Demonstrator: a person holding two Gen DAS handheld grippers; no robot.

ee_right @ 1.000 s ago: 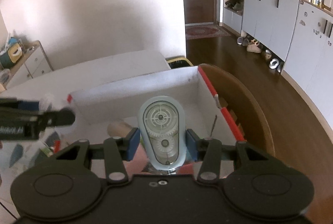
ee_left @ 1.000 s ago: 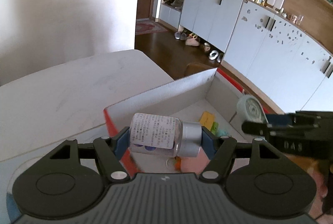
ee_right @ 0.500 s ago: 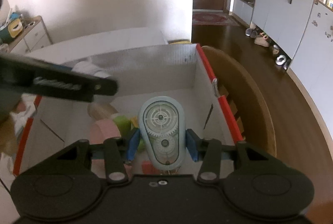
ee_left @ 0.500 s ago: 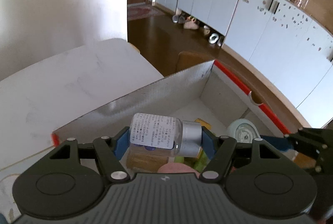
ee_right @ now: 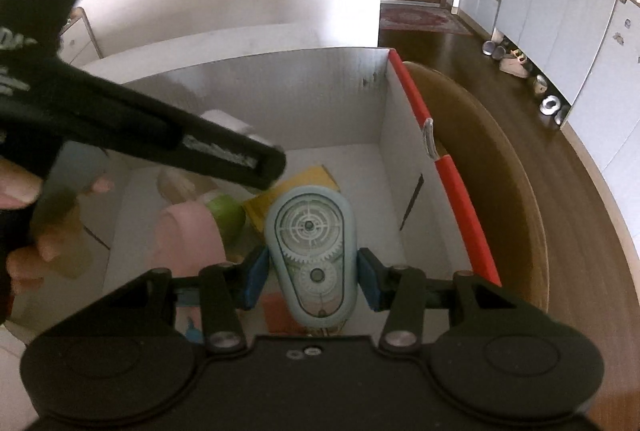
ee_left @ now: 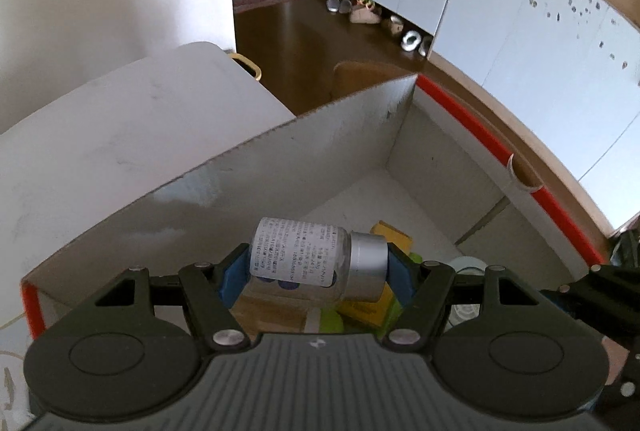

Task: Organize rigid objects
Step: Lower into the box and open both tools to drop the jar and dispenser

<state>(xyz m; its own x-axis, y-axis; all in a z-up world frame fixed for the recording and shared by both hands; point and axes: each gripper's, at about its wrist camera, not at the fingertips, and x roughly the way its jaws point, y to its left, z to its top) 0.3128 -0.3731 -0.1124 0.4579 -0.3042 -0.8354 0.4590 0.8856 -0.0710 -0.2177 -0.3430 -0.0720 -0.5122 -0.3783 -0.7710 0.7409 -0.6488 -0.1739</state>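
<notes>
My left gripper (ee_left: 316, 271) is shut on a small bottle (ee_left: 304, 257) with a white label and silver cap, held sideways over the open cardboard box (ee_left: 256, 167). My right gripper (ee_right: 310, 275) is shut on a pale blue correction tape dispenser (ee_right: 310, 251) with visible gears, held over the same box (ee_right: 304, 91). The left gripper's body (ee_right: 132, 123) crosses the right wrist view from the left, with the bottle's cap just behind it. The right gripper's edge (ee_left: 600, 287) shows at the right in the left wrist view.
Inside the box lie a yellow block (ee_right: 296, 187), a green item (ee_right: 226, 209), a pink item (ee_right: 188, 235) and a wooden piece (ee_left: 268, 311). The box has red-edged walls (ee_right: 452, 171). It stands on a white table (ee_left: 100, 119), with a wooden chair back (ee_right: 500, 167) to the right.
Both grippers have moved forward and lower over the box, so its inside now fills more of each view. Both still hold their objects.
</notes>
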